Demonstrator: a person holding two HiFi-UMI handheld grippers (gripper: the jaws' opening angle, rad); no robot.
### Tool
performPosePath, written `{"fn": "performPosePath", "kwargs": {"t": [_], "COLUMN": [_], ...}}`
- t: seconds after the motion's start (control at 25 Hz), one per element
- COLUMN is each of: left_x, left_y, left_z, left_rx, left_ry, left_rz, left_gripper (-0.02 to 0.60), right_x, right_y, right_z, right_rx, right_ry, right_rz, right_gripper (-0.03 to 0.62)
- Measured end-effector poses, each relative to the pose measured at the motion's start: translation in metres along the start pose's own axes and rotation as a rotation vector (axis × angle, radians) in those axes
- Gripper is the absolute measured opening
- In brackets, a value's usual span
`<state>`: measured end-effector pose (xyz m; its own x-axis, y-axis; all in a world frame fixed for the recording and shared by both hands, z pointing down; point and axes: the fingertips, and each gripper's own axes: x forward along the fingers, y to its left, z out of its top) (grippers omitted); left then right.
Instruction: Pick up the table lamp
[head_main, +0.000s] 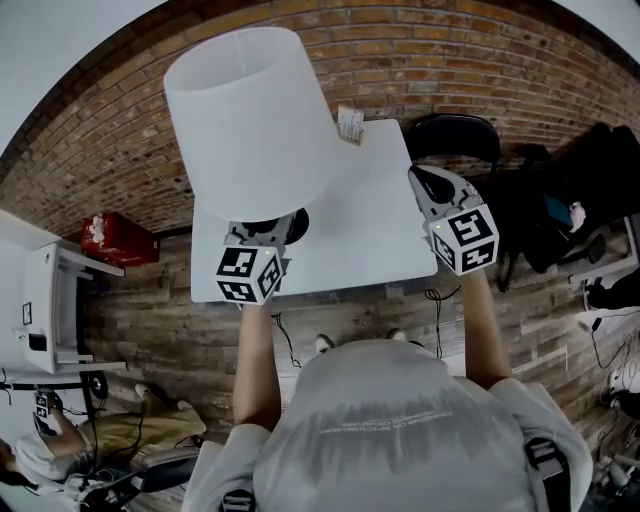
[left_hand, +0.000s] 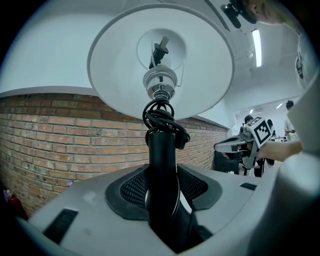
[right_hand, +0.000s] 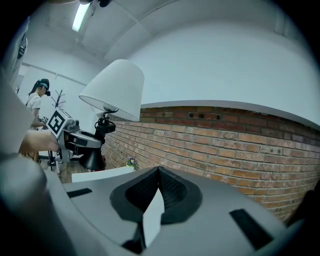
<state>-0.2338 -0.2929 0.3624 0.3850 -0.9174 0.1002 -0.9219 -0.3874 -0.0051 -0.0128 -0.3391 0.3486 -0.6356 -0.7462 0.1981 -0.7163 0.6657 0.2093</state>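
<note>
Table lamp (head_main: 250, 120) is being held upright over the white table (head_main: 370, 240), the left gripper (left_hand: 162, 182) clamping both pads on its black stem (left_hand: 162, 150). Inside the white shade (left_hand: 115, 75) a metal socket (left_hand: 160, 80) is showing, with a black cord (left_hand: 161, 117) coiling just beneath. The right gripper (right_hand: 156, 192) is hovering alongside, jaws pressed together, carrying nothing.

Table lamp base (head_main: 288, 226) seemingly mostly behind shade (head_main: 250, 110)
</note>
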Motion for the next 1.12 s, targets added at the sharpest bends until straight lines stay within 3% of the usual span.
{"fn": "performPosePath", "kwargs": {"t": [1.12], "left_x": [-0.022], "left_y": [-0.009], "left_z": [0.000], "left_rx": [0.005], "left_ry": [-0.027], "left_rz": [0.000], "left_gripper": [0.175], "right_x": [-0.001], "right_y": [0.022], "right_z": [-0.006], "right_rx": [-0.046], "right_ry": [0.011], "right_rz": [0.032], "right_gripper": [0.002]}}
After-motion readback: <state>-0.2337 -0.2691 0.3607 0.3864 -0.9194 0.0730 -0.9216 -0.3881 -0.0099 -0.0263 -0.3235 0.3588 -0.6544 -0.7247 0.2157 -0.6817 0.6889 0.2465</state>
